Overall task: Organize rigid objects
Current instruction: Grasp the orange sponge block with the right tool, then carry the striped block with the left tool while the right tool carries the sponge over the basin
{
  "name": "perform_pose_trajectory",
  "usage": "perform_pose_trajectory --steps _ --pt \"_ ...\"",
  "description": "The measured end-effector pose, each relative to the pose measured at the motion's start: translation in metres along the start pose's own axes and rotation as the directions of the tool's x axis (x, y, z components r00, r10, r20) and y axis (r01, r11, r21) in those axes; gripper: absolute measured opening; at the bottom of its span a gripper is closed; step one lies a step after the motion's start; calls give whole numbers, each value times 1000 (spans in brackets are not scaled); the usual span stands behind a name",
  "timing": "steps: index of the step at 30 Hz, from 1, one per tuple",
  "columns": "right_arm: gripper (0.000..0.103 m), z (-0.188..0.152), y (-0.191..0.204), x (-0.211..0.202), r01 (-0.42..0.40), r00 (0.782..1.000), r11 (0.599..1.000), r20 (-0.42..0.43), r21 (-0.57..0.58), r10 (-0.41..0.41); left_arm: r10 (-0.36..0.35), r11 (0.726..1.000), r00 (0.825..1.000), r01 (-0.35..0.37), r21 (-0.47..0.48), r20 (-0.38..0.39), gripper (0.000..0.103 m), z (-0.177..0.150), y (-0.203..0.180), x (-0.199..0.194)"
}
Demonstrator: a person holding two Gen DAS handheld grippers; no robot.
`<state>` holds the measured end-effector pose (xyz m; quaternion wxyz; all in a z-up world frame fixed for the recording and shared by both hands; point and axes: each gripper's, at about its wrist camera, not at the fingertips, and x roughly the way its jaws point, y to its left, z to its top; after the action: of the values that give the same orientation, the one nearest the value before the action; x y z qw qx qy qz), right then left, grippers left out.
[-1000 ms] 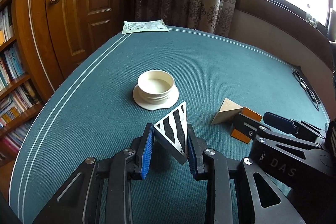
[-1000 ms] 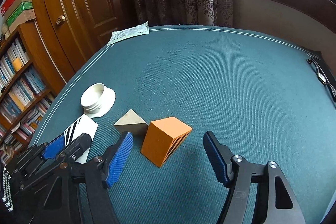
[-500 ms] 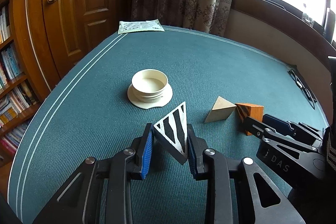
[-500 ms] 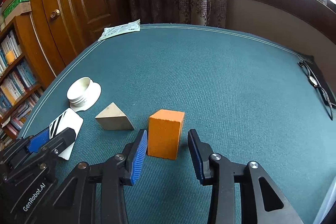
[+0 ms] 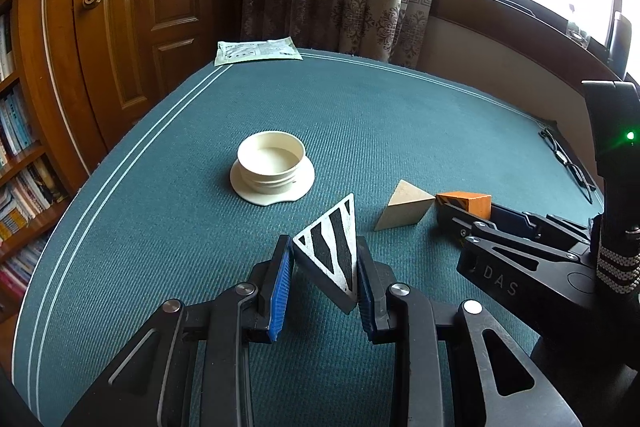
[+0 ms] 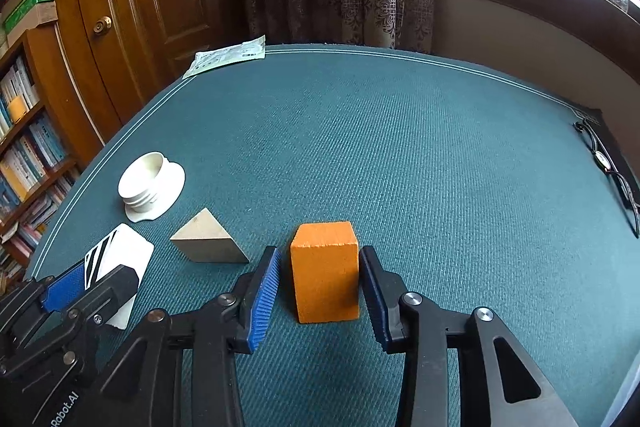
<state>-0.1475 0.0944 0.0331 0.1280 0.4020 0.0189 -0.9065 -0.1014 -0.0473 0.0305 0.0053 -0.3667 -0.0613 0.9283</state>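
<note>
My left gripper (image 5: 322, 267) is shut on a white wedge with black stripes (image 5: 332, 251) and holds it just above the green table; the wedge also shows in the right wrist view (image 6: 116, 259). My right gripper (image 6: 320, 267) stands around an orange block (image 6: 325, 269), with a thin gap at the left pad and the right pad at its side. The block also shows in the left wrist view (image 5: 464, 203). A beige wooden wedge (image 6: 208, 239) lies between the two grippers. A white bowl-shaped piece on a flat base (image 5: 272, 167) stands further back.
The table is covered with green felt (image 6: 400, 147). A printed paper packet (image 5: 256, 51) lies at the far edge. Glasses (image 6: 612, 171) lie at the right edge. A wooden door and a bookshelf (image 5: 16, 163) stand to the left.
My right gripper has moved forward around the orange block and narrowed onto it; the block has turned upright and square to the fingers. My left gripper still holds the striped wedge.
</note>
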Motion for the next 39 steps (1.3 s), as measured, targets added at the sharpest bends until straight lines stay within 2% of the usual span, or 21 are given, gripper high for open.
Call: perform_pose_trajectory --steps 3,11,19,27,39 --pt "32 -1 -1 -1 13 1000 1000 1 -6 -13 -12 1000 1000 12 -1 -4 30 -1 -1 0" --pt "32 -19 -10 -19 6 1000 1000 -8 8 -6 -67 998 998 67 -7 -3 30 -2 -4 -6" --pt "32 -45 -30 -56 3 1000 998 10 55 -4 -96 995 995 96 23 -4 30 -6 -15 -11" --pt "32 -68 -57 -99 29 999 991 40 129 -35 -106 992 994 107 63 -12 30 -12 -27 -12" --pt "32 -96 -105 -148 101 989 965 80 242 -124 -88 993 996 90 74 -30 30 -24 -36 -14"
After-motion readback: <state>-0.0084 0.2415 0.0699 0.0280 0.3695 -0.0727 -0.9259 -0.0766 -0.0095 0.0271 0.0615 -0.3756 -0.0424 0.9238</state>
